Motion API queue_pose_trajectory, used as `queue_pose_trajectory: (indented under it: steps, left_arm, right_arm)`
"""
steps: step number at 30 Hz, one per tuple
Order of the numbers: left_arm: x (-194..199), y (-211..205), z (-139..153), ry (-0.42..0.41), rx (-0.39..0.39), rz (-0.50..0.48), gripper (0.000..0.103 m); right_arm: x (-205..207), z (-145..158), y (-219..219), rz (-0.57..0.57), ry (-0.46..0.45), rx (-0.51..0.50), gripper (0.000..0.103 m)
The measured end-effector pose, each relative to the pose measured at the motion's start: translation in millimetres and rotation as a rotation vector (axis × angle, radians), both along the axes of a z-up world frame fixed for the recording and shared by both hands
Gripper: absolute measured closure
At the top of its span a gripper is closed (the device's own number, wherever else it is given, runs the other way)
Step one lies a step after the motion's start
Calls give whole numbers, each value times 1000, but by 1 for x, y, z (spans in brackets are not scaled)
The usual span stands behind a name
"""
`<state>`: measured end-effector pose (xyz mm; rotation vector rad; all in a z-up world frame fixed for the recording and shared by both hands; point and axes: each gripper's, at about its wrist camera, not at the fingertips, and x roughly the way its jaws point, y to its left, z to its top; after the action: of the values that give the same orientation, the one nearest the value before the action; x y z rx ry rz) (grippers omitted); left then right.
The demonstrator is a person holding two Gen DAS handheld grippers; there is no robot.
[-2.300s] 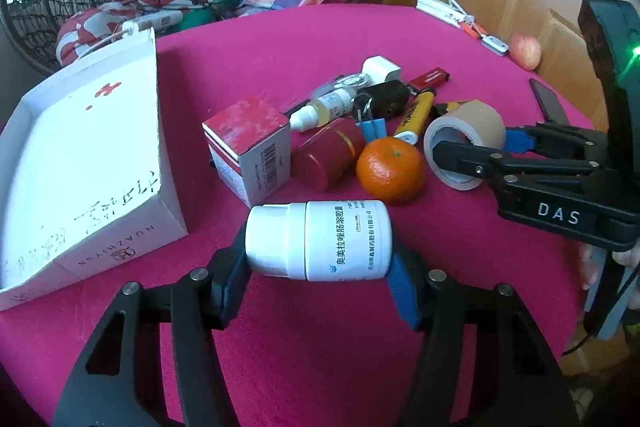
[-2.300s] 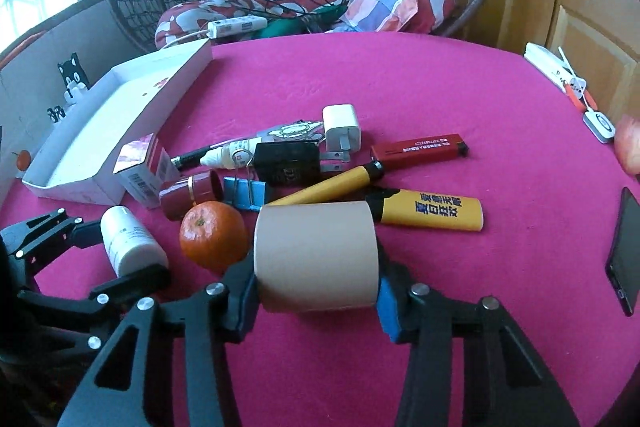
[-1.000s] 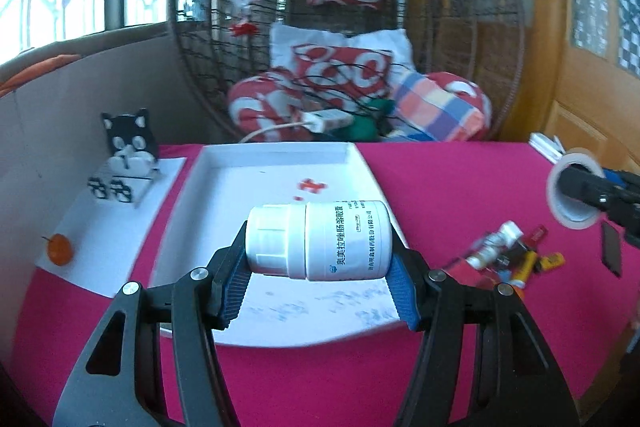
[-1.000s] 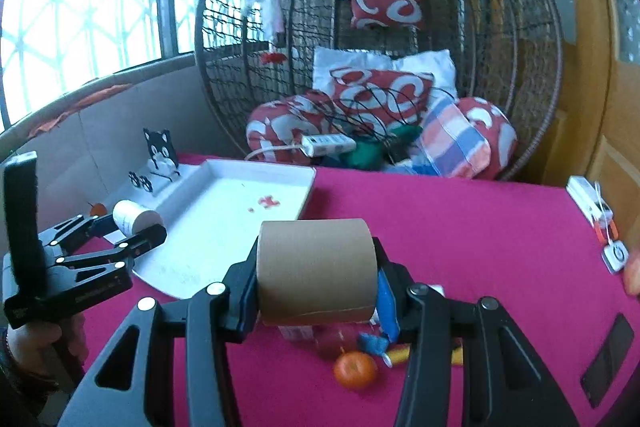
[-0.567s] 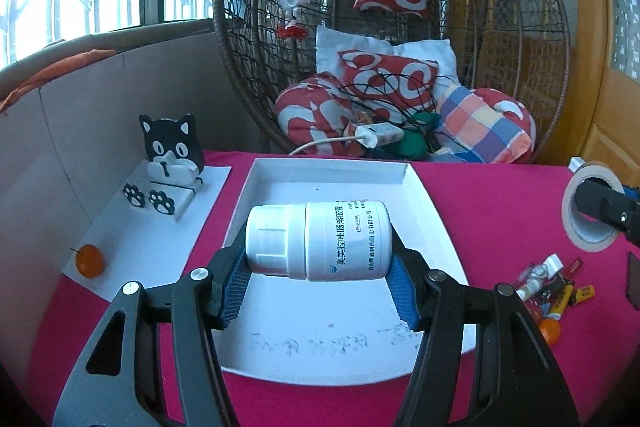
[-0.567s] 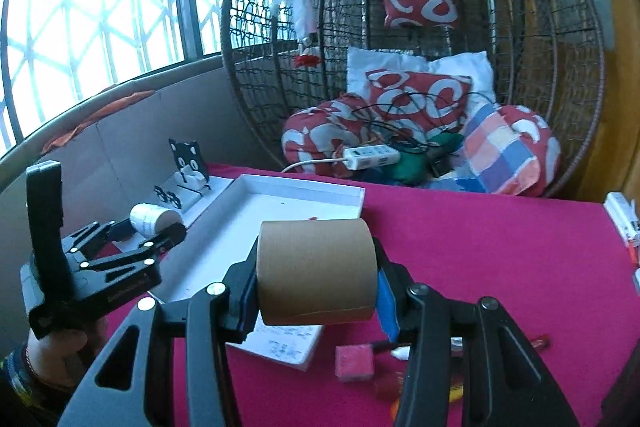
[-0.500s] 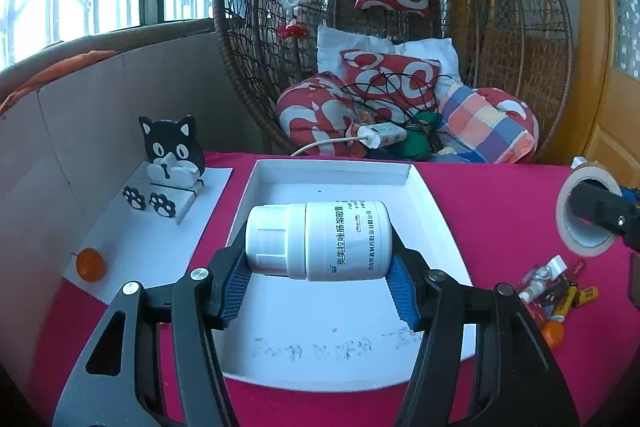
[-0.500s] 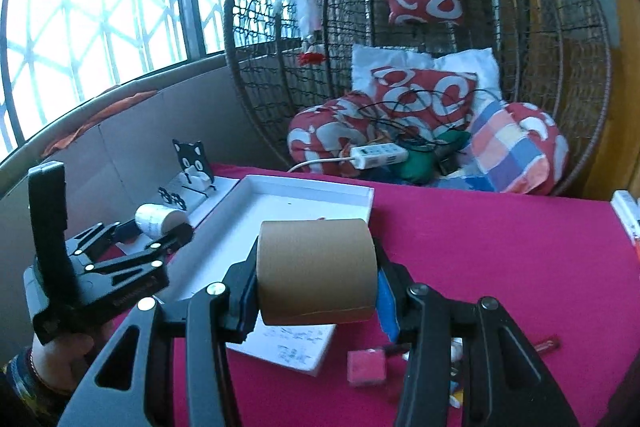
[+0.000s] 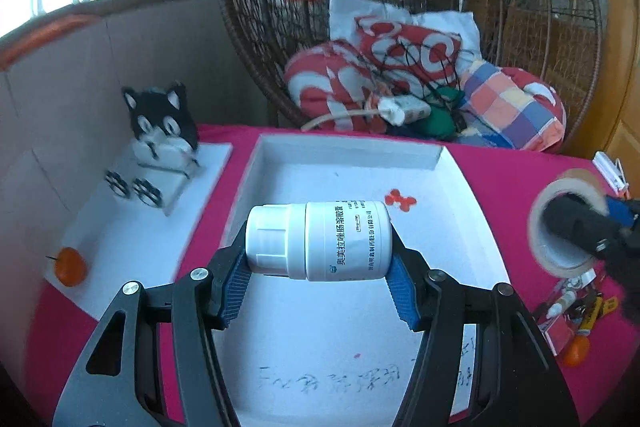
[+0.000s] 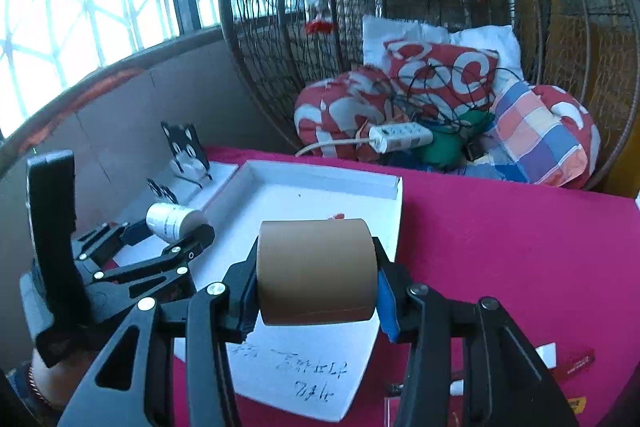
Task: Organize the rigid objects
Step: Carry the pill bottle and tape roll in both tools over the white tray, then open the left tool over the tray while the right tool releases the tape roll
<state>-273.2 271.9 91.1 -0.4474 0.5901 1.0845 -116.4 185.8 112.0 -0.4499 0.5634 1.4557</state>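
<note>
My left gripper [image 9: 318, 273] is shut on a white pill bottle [image 9: 320, 239] lying crosswise between its blue pads, held above the white shallow box [image 9: 460, 195] on the pink table. My right gripper [image 10: 316, 291] is shut on a brown roll of tape [image 10: 317, 271], hovering over the box's [image 10: 320, 175] near right part. In the right wrist view the left gripper [image 10: 176, 231] with the bottle [image 10: 170, 221] shows at the left over the box's left edge. In the left wrist view the tape roll [image 9: 560, 223] shows at the right edge.
A pile of small items [image 9: 572, 311] and an orange [image 9: 576, 351] lie right of the box. A black cat-shaped stand [image 9: 160, 131] and a small orange ball [image 9: 70, 266] sit on white paper at the left. A wicker hanging chair [image 10: 440, 27] with cushions stands behind the table.
Both grippers have moved forward and slightly down toward the white box, each still holding its object. The box now looms larger beneath them and the pile of items has slid to the right edge.
</note>
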Motion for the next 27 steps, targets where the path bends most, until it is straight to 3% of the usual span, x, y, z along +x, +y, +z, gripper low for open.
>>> queue_pose_trajectory:
  steps: [11,19,20,22,24,27]
  left_arm:
    - [12,29,-44,8,-132,13,42]
    - [-2,39,-57,-73,-133,48,42]
    - [-3,40,-56,-67,-118,56,42]
    - [-6,42,-56,-48,-93,72,42]
    - [-13,49,-59,-44,-79,102,39]
    - [-25,55,-58,-119,-113,98,28]
  right_arm:
    - [-6,-55,42,-11,11,-155,55]
    - [-8,-66,49,-30,2,-156,53]
    - [-6,-66,49,-37,1,-150,49]
    - [-5,-64,47,-45,4,-118,13]
    - [-2,-57,41,-52,7,-70,0]
    - [2,-46,30,-65,4,-19,0]
